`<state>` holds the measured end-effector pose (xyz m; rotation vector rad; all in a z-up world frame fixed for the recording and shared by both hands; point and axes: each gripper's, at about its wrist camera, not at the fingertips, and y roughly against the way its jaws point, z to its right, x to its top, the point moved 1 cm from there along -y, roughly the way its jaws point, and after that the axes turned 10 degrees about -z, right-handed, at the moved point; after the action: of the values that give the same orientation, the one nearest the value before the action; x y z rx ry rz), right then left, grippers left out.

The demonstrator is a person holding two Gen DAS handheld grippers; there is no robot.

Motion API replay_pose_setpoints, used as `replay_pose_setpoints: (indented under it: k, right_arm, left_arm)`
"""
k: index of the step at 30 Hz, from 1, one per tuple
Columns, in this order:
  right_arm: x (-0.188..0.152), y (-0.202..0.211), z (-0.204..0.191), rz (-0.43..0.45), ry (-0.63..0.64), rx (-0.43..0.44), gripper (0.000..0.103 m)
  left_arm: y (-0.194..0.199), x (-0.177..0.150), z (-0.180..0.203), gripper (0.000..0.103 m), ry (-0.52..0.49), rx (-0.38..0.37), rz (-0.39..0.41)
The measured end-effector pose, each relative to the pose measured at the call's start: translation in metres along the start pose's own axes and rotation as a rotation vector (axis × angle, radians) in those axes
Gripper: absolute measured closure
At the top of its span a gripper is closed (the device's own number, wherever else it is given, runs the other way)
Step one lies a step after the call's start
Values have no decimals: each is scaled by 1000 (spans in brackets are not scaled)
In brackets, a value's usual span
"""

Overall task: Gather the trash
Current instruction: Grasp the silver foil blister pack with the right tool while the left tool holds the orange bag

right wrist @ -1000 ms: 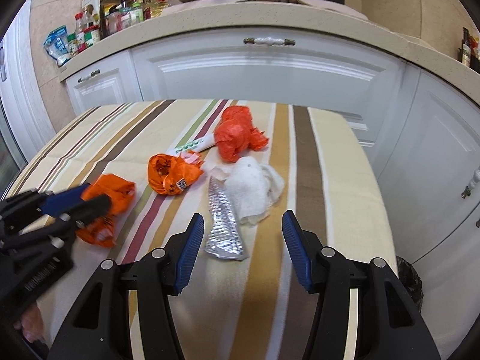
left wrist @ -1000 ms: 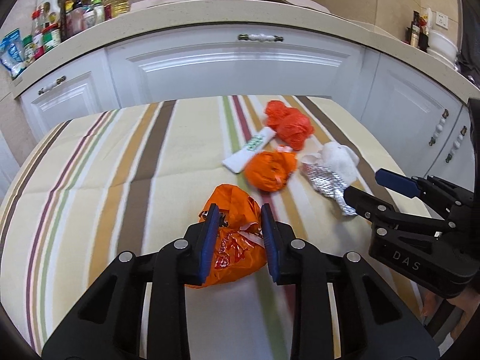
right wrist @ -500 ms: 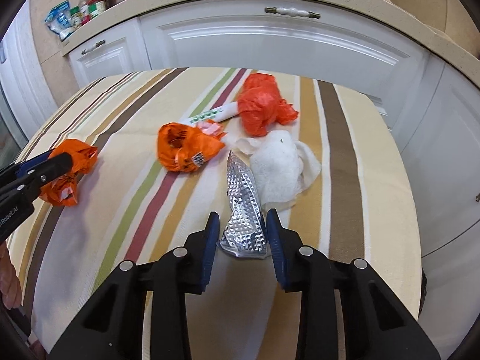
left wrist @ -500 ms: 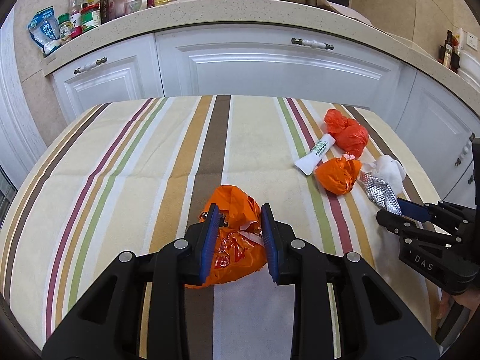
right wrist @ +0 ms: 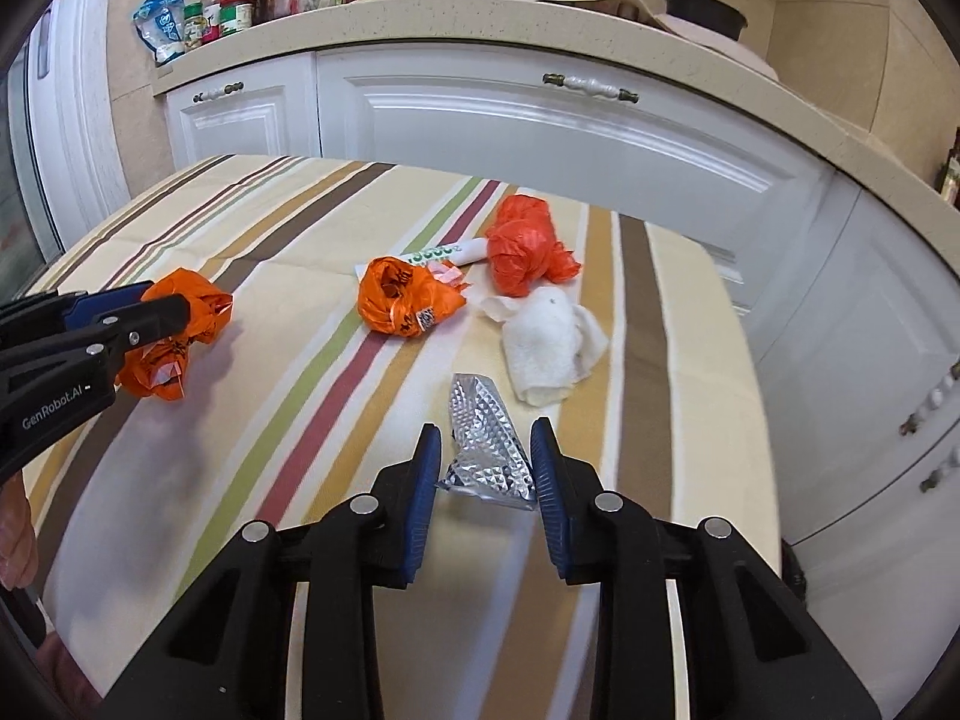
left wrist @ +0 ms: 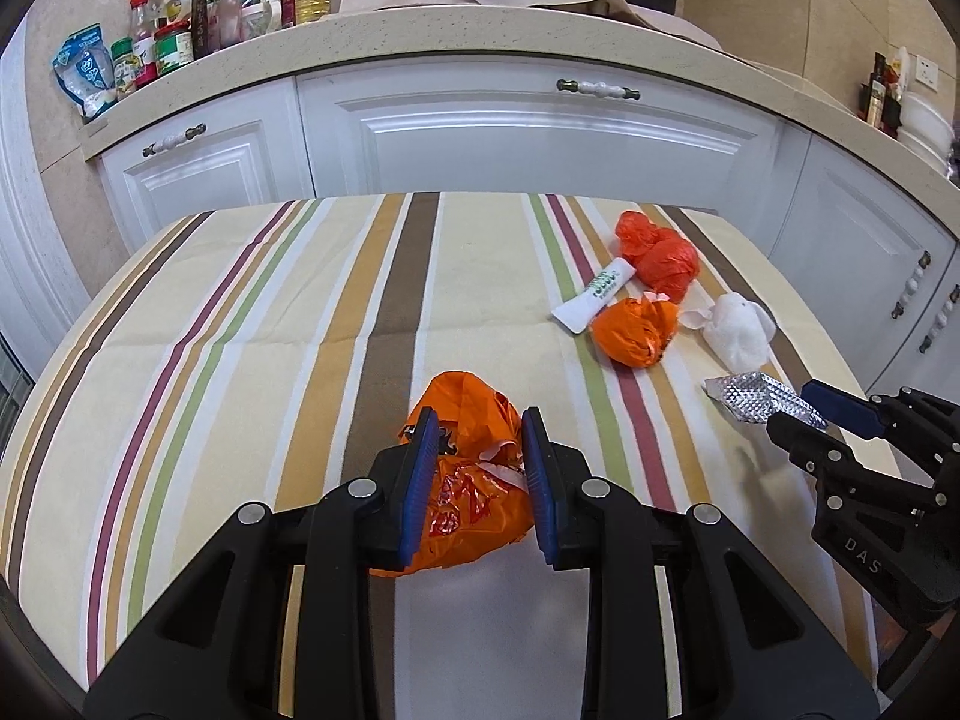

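My left gripper (left wrist: pixel 478 445) is shut on a crumpled orange plastic bag (left wrist: pixel 468 480) and holds it over the striped tablecloth (left wrist: pixel 270 324); the bag also shows in the right wrist view (right wrist: pixel 180 330). My right gripper (right wrist: pixel 486 456) is shut on a silver foil wrapper (right wrist: pixel 486 450), which also shows in the left wrist view (left wrist: pixel 762 396). On the cloth lie a second orange bag (right wrist: pixel 402 300), a red-orange bag (right wrist: pixel 525 246), a white tube (left wrist: pixel 594 294) and a white crumpled tissue (right wrist: pixel 552 348).
White kitchen cabinets (left wrist: pixel 540 138) curve behind the table under a stone counter (left wrist: pixel 420 36) with jars, bottles and a metal bowl. The table's right edge (right wrist: pixel 762 420) drops off toward more cabinet doors. A dark bin shows low on the right (right wrist: pixel 795 570).
The right gripper closed on the foil wrapper and has lifted its near end off the cloth. The left gripper kept its hold on the orange bag and shifted left, away from the other trash.
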<state>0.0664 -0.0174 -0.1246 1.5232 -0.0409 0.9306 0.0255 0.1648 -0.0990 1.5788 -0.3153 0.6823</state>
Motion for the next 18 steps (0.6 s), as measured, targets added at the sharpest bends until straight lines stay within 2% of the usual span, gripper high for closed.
replay_pose_setpoints:
  k: [3,9,11,12,18]
  right_arm:
    - [-5,0,4,-21,-8,7,71]
    - [-16,0,11,-47,-55,74,71]
    - [-13,1,12,-36,-62,73,60]
    - [-12,1,13,-31,-64,73,58]
    - [-1,-8,11,-43,-53,81,58]
  left_arm:
    - [5,-3,7,75,-14,-12,4]
    - [8,-9,17,75,-33,-18,1]
    - [7,-10,17,75,-32,-18,-3]
    - [7,-10,16,75,-31,-18,-4]
    - [7,-9,11,75,-20,-9,1]
